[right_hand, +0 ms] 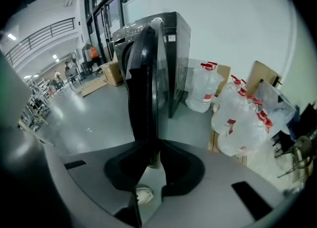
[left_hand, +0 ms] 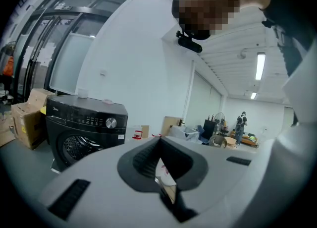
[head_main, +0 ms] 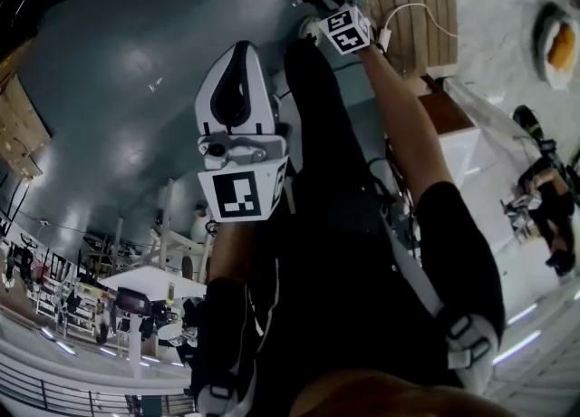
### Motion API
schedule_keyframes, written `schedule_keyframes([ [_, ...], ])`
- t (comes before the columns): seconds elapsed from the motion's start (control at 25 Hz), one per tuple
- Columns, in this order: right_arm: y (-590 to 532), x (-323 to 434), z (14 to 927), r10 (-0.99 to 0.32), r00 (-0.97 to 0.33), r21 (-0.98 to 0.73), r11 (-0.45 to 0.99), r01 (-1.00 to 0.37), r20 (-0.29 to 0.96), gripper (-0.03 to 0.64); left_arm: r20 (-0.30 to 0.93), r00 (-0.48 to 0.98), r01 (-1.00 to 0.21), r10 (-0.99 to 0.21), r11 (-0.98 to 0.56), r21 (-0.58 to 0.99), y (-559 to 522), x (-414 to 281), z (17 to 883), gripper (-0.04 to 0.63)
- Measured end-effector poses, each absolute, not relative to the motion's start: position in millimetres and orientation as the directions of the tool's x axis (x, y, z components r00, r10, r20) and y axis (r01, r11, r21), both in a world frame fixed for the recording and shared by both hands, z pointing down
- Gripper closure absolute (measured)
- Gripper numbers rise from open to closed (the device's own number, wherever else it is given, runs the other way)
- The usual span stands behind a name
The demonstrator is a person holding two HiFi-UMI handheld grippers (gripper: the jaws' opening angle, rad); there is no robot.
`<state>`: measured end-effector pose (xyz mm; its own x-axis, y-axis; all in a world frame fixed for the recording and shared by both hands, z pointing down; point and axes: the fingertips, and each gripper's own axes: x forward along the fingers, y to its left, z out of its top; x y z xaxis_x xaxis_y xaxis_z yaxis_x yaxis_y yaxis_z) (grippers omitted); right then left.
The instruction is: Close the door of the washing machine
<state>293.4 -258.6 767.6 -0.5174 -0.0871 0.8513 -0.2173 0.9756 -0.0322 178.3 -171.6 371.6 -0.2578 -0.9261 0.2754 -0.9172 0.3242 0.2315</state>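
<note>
The right tool (right_hand: 152,156) was clenched on the edge of the open door (right_hand: 146,73), which stood upright and edge-on straight ahead of it, with the washer (right_hand: 176,53) just behind. I judge the door had to swing toward the washer's front. The left tool (left_hand: 161,162), shut and empty, was well apart from it.

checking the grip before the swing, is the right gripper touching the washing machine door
Touching. The right gripper view shows the washing machine door edge-on between the pads of the right gripper, with no gap on either side.
</note>
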Motion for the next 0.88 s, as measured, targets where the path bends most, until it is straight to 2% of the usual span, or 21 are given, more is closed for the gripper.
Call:
schedule_keyframes([
  [0.52,-184,263,775,-0.178,-0.512,-0.021,0.933,-0.359,0.84,0.552,0.242,-0.355,-0.882,-0.903,0.409,0.235,-59,149,380,0.591],
  [0.88,-144,240,780,-0.226,-0.491,0.009,0.914,-0.406,0.842,0.552,0.221,-0.36,-0.874,-0.906,0.41,0.259,5,121,388,0.591],
])
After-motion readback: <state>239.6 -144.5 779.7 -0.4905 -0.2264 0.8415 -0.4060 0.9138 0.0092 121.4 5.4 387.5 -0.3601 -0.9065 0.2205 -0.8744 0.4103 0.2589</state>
